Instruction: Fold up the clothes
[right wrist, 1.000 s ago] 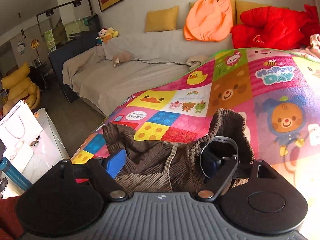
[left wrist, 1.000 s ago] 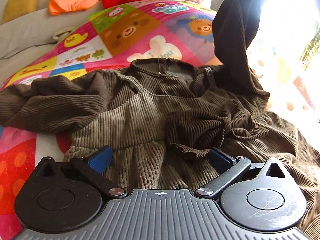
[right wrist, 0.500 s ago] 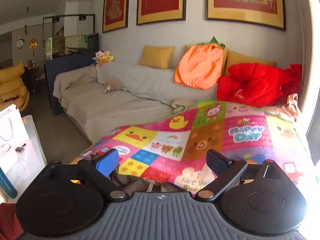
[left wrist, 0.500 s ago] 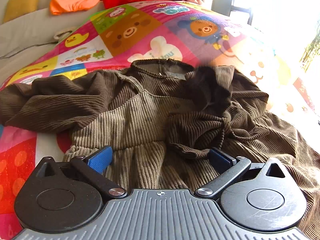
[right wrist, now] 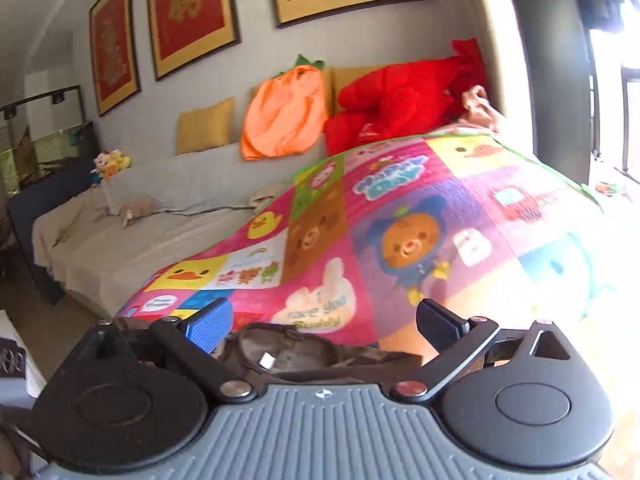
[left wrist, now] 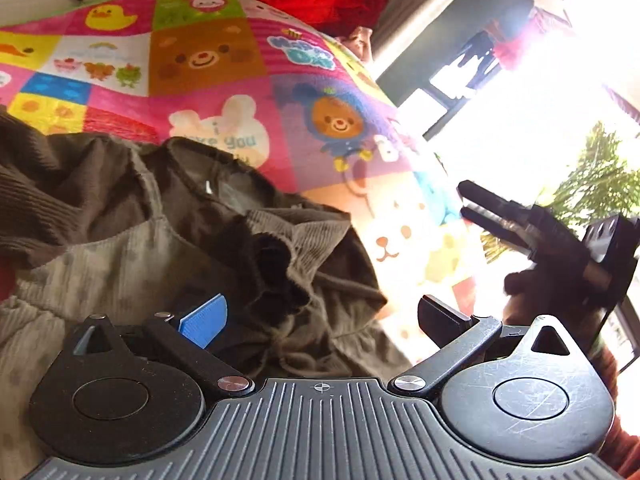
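A brown corduroy garment (left wrist: 132,248) lies rumpled on a colourful cartoon blanket (left wrist: 224,64). Its right sleeve is folded across the chest, the cuff (left wrist: 276,276) bunched in the middle. My left gripper (left wrist: 320,316) is open and empty, just above the garment's lower right part. My right gripper (right wrist: 322,320) is open and empty, held above the neckline (right wrist: 288,350). It also shows in the left wrist view (left wrist: 472,202), off the garment's right side above the blanket.
The blanket (right wrist: 400,216) covers a wide sofa bed. Yellow cushions (right wrist: 204,126), an orange pumpkin pillow (right wrist: 286,114) and a red coat (right wrist: 400,100) lie along the back wall. A bright window (left wrist: 540,92) is on the right.
My right gripper let go of the sleeve, which dropped across the garment's chest, then opened and moved up and right. My left gripper swung right over the garment.
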The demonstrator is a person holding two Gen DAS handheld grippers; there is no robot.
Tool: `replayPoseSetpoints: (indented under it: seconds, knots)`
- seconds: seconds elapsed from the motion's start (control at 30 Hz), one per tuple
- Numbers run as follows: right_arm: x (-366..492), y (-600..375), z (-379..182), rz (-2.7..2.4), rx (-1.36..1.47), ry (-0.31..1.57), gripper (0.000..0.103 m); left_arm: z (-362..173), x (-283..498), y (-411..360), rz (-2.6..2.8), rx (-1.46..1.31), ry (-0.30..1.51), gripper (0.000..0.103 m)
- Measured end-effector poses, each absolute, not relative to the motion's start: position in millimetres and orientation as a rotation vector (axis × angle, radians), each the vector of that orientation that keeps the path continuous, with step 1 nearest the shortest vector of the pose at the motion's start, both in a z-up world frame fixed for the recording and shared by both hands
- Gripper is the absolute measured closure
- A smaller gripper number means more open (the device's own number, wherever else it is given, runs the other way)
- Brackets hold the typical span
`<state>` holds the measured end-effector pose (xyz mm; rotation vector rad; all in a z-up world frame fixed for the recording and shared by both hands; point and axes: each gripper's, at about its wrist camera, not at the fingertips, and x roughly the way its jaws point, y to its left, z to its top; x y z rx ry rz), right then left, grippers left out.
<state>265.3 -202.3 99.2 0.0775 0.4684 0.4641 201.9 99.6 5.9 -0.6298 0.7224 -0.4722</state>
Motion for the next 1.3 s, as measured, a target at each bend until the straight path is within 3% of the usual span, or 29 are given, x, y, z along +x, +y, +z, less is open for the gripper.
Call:
replayPoseSetpoints:
  seconds: [0.2,0.23,0.27,0.3,0.37,0.47,0.63,0.7,0.87,0.97,1.1,1.23,1.3]
  knots:
    - [260.8,-238.3,36.2,0.397,0.216,0.568,0.004,-14.8,263.4,76.8,-0.324,-0.691,0.857,0.004]
    - [259.8,-243.2,32.2,0.386,0.223,0.574,0.004,-19.7,270.2,71.9,-0.31,-0.663,0.861,0.018]
    - [259.0,-247.9,29.8,0.376,0.228,0.576,0.004,-21.7,274.4,66.5,-0.311,-0.625,0.861,0.039]
    - [258.2,-252.7,27.6,0.366,0.232,0.577,0.004,-20.0,274.9,62.5,-0.323,-0.581,0.855,0.047]
    - [256.6,-263.0,27.8,0.345,0.241,0.567,0.004,-16.5,276.1,54.3,-0.346,-0.492,0.842,0.078]
    - [254.7,-274.3,32.1,0.324,0.248,0.542,0.004,9.8,260.5,54.5,-0.412,-0.382,0.745,0.084]
    - [252.4,-277.5,38.9,0.337,0.237,0.527,0.004,41.0,211.0,83.2,-0.435,-0.213,0.646,0.083]
    - [253.6,-272.9,39.6,0.357,0.228,0.53,0.004,32.3,197.8,103.3,-0.381,-0.183,0.678,0.072]
    - [262.3,-246.8,33.1,0.414,0.199,0.553,0.004,4.9,174.5,159.9,-0.307,-0.383,0.772,0.025]
    - [269.0,-226.2,22.9,0.454,0.147,0.558,0.004,1.7,169.2,174.1,-0.339,-0.546,0.756,0.008]
    - [284.2,-193.7,-7.4,0.45,-0.018,0.64,0.004,-7.2,190.1,162.6,-0.34,-0.697,0.773,0.007]
    - [270.6,-173.4,-44.9,0.419,-0.261,0.662,0.004,-21.6,226.1,131.3,-0.307,-0.661,0.84,0.009]
    - [262.1,-178.2,-42.3,0.423,-0.258,0.653,0.004,-17.6,239.6,114.3,-0.305,-0.575,0.84,0.029]
